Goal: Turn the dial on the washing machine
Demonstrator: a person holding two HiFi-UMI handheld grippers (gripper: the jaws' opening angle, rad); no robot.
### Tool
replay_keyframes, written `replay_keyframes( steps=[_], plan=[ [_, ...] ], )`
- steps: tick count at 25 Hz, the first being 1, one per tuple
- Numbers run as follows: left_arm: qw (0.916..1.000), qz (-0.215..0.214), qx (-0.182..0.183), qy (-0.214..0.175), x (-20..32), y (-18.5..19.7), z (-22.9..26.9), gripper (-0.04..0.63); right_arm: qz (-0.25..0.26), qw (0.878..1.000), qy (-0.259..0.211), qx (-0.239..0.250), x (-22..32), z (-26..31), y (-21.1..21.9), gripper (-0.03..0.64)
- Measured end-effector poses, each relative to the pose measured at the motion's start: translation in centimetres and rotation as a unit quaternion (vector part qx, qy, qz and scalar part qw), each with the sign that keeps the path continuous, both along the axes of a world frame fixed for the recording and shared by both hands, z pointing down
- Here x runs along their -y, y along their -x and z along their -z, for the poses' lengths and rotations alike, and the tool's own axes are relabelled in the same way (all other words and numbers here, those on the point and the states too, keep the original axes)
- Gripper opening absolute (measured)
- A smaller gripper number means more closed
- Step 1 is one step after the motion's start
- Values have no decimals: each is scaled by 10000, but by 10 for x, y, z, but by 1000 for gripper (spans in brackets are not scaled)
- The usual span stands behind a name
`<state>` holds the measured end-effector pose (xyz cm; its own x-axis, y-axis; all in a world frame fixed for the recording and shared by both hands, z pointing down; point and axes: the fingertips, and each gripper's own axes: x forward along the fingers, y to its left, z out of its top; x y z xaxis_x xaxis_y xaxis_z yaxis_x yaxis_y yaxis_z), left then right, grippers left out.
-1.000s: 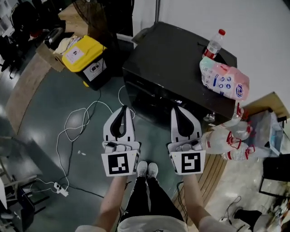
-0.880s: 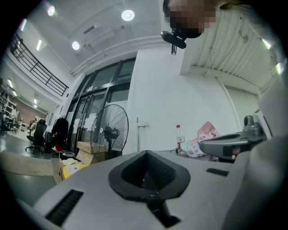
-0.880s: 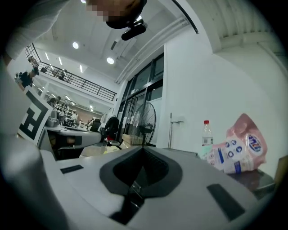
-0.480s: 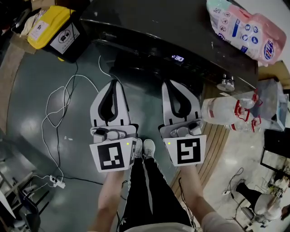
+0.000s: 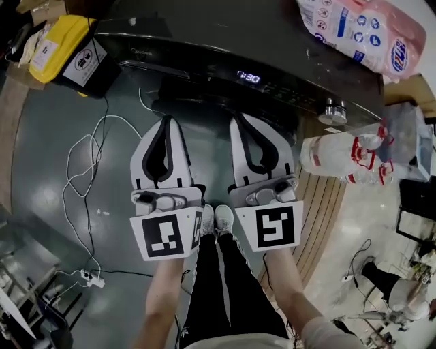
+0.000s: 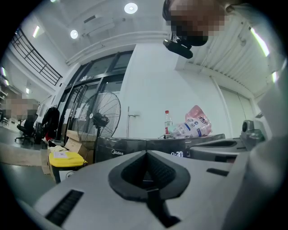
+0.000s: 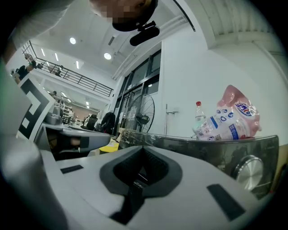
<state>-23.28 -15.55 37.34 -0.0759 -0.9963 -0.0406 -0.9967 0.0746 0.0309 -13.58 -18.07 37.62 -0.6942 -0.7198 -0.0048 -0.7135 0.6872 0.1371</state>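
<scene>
My left gripper (image 5: 165, 121) and right gripper (image 5: 240, 120) sit closed, empty; the dial (image 5: 334, 111) at upper right looks rigid and slick, so I'd pinch its rim.

I am in a big open hall, a lab or workshop rather than a home. High up are round ceiling lights (image 6: 131, 7) and a railed gallery (image 7: 76, 80), with tall glass doors (image 6: 87, 101) and a big fan (image 6: 100, 117) on a stand below. The washer (image 5: 225, 27) stands out on a bare grey floor (image 5: 41, 170) among loose cables (image 5: 66, 191), a power strip (image 5: 90, 278), boxes (image 6: 74, 141) and a yellow bin (image 5: 61, 37).
</scene>
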Motion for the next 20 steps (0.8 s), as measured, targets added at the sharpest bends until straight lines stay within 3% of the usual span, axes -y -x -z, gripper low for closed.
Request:
replay_keyframes(
  steps=[10,15,20],
  plan=[
    [9958,-909,18,60,36,-74,-1,0,-1119,9937,-54,32,24,9,-93,4],
    [9866,-1625,47,98,50,-131,-4,0,-1850,9827,-87,10,24,9,-152,4],
    [9794,-2016,75,66,58,-170,-3,0,-2302,9731,-73,24,21,6,-192,5]
  ],
)
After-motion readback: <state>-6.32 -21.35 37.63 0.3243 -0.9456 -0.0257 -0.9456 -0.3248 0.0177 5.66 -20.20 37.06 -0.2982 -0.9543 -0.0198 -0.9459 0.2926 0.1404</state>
